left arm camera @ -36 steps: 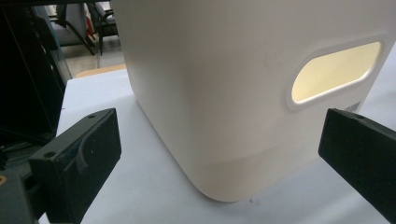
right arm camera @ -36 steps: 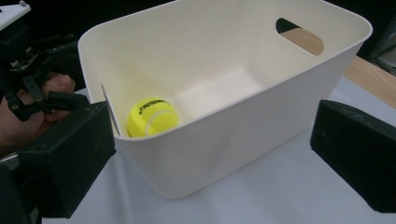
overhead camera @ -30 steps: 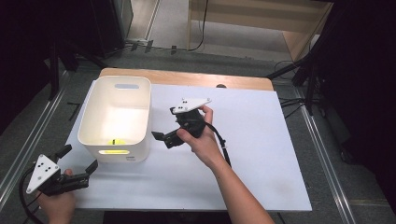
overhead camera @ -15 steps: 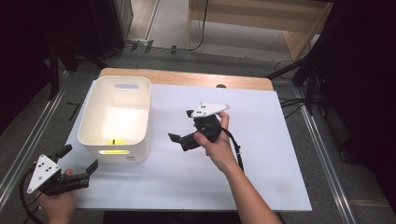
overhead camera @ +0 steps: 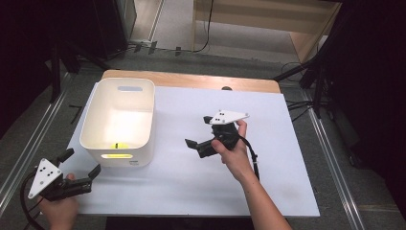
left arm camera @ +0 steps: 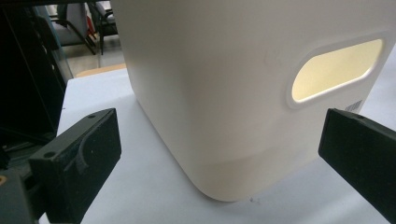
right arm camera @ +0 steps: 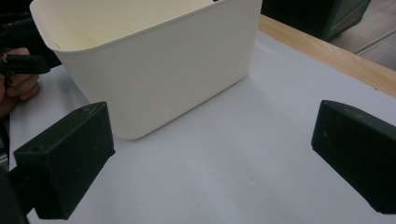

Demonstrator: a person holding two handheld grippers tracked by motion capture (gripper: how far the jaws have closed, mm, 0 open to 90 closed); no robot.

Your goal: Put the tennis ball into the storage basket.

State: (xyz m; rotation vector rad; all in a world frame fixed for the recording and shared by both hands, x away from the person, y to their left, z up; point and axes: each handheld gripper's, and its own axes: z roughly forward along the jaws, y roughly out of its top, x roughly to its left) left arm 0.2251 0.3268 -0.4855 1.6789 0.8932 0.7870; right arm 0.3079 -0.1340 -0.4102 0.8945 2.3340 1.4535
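A white plastic bin [overhead camera: 119,103] with handle slots stands on the left part of the white table top [overhead camera: 268,182]. Something yellow [overhead camera: 117,145] shows low inside its near wall; I cannot tell what it is. My left gripper [overhead camera: 81,163] is held open at the table's near left corner, pointing at the bin's near wall [left arm camera: 224,93], with nothing between its jaws. My right gripper [overhead camera: 195,147] hovers open over the middle of the table, to the right of the bin [right arm camera: 154,70], and holds nothing.
A wooden strip [overhead camera: 191,80] runs along the far edge of the table. Metal rails [overhead camera: 330,158] flank both sides. Dark stands and cables sit on the floor beyond. In the right gripper view the other hand [right arm camera: 16,86] shows beside the bin.
The right gripper has moved rightwards and towards the near edge, away from the bin, staying open. The left gripper and the bin have not moved.
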